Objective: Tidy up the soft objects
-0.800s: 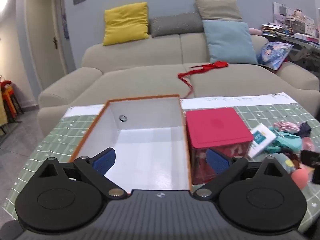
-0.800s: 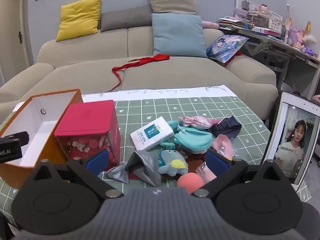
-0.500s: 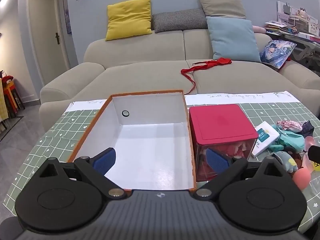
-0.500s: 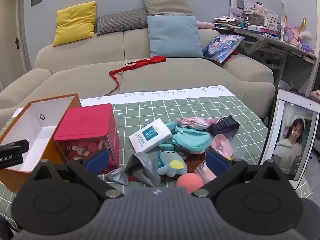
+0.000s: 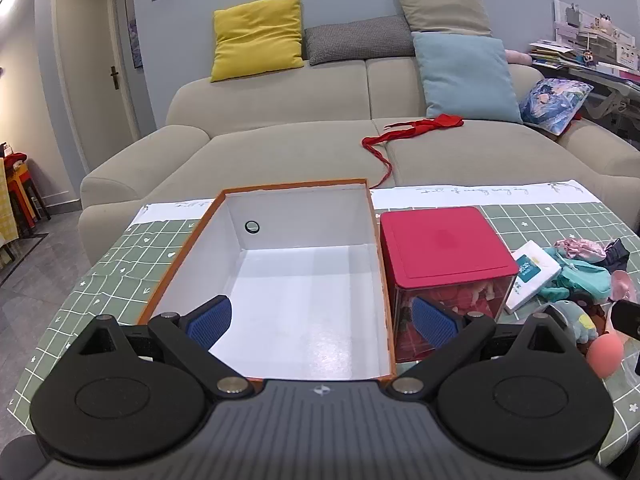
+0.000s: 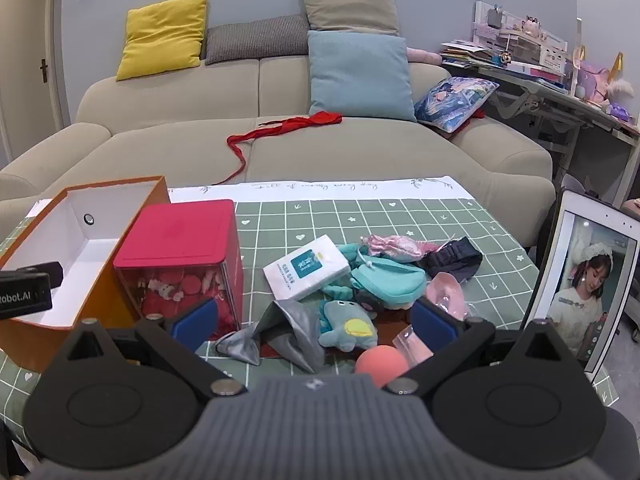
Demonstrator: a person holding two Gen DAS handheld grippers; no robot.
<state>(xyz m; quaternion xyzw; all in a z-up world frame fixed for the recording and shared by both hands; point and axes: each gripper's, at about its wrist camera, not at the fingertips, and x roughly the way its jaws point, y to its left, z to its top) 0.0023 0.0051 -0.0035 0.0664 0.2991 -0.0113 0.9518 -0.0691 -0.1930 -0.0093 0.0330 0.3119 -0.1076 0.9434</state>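
An open orange box [image 5: 180,258] with a bare white inside sits on the green checked tablecloth, with my left gripper [image 5: 320,320] open above its near end and holding nothing. Beside it stands a red-lidded clear box [image 5: 444,244]. In the right wrist view a heap of soft things lies ahead: a teal plush toy [image 6: 346,324], a teal pouch [image 6: 386,280], a grey cloth [image 6: 288,330], a pink pouch [image 6: 396,245], a dark headband [image 6: 454,262] and a coral ball [image 6: 380,362]. My right gripper [image 6: 314,320] hangs open just above the heap's near side, empty.
A white packet with a teal label [image 6: 306,268] lies among the soft things. A tablet [image 6: 586,280] stands propped at the table's right edge. Behind the table is a beige sofa [image 5: 288,140] with cushions and a red cloth [image 5: 412,130]; a cluttered desk [image 6: 540,80] stands at right.
Both views have shifted slightly: the left gripper has drawn back and steadied over the orange box, and the right gripper has edged back from the heap. Both stay open.
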